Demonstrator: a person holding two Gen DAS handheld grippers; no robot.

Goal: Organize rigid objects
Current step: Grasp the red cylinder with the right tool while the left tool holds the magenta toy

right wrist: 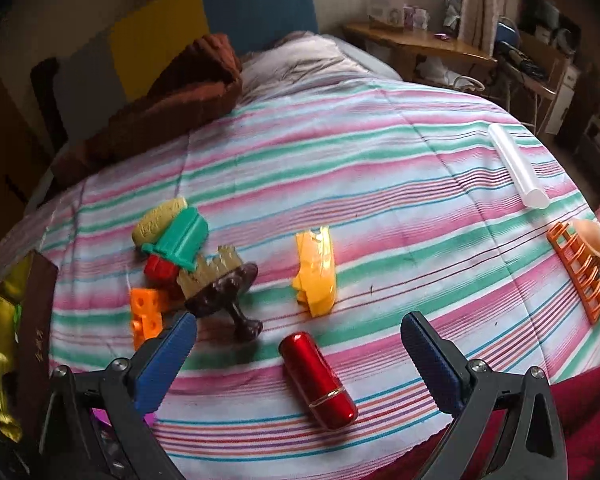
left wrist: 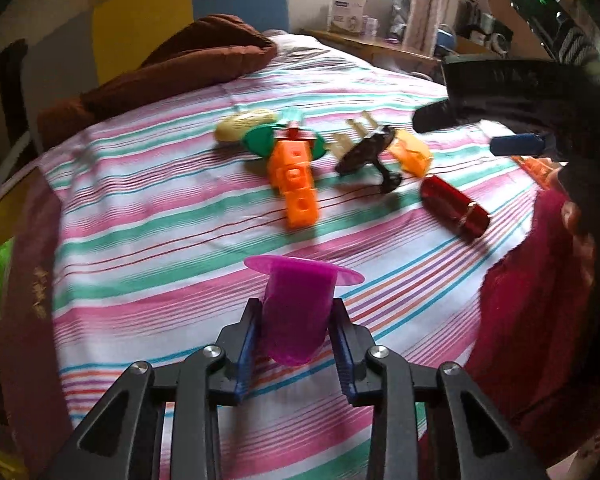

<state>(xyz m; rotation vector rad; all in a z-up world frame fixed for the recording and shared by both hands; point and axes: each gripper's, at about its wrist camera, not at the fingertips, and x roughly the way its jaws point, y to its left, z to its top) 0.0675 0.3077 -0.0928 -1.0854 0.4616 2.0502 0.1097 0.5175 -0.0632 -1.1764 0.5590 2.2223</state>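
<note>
Toys scattered on a striped bedspread, with one gripper holding a purple piece and the other spread wide above a red tube.

The bedspread carries everything; a brown cushion lies at its far left edge. Near the middle sit a cluster of an orange block piece, a green piece and a yellowish oval, with a dark brown stand just beside them and a yellow piece a little apart. A clear tube and an orange grid piece lie toward the right edge. The left gripper has its jaws pinching a purple flanged cup, held above the near edge of the bedspread. The right gripper has its jaws spread, with the red cylinder lying on the bedspread between them.
</note>
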